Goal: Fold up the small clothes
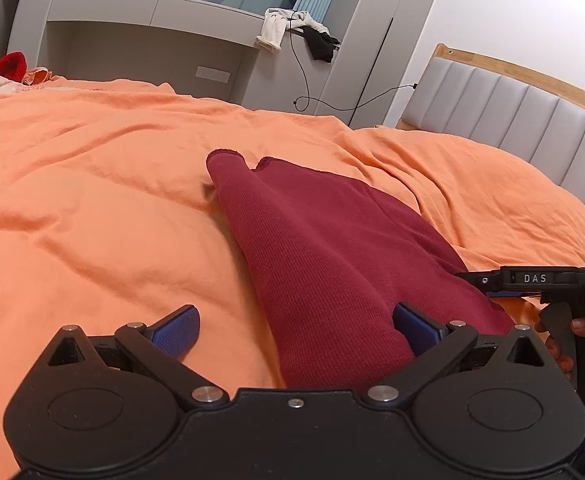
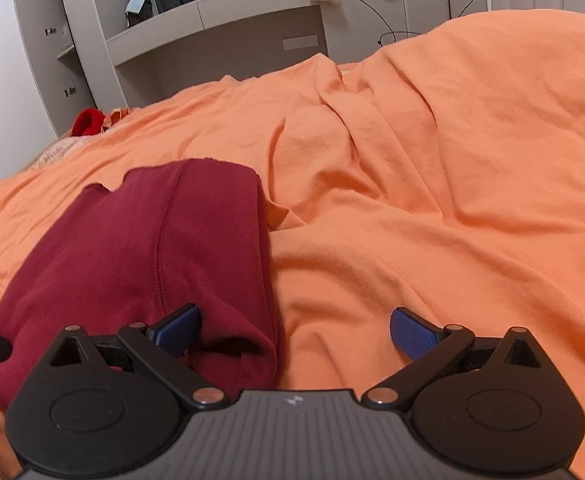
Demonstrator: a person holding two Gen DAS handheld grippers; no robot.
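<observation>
A dark red knit garment (image 1: 324,248) lies folded lengthwise on the orange bedcover (image 1: 92,184). My left gripper (image 1: 296,326) is open, its jaws spread wide around the garment's near left corner, the right pad (image 1: 414,326) resting on the cloth. My right gripper (image 2: 296,328) is open too, straddling the garment's near right corner (image 2: 232,344); its left pad (image 2: 178,326) sits on the cloth, its right pad (image 2: 412,332) over bare bedcover. The garment (image 2: 152,248) stretches away from both. The right gripper (image 1: 532,280) also shows in the left wrist view, at the garment's right edge.
A grey padded headboard (image 1: 512,116) with a wooden rim stands at the right. Grey cabinets (image 1: 140,44) stand behind the bed, with clothes (image 1: 292,30) and a cable hanging. A bright red item (image 1: 10,65) lies at the bed's far left corner.
</observation>
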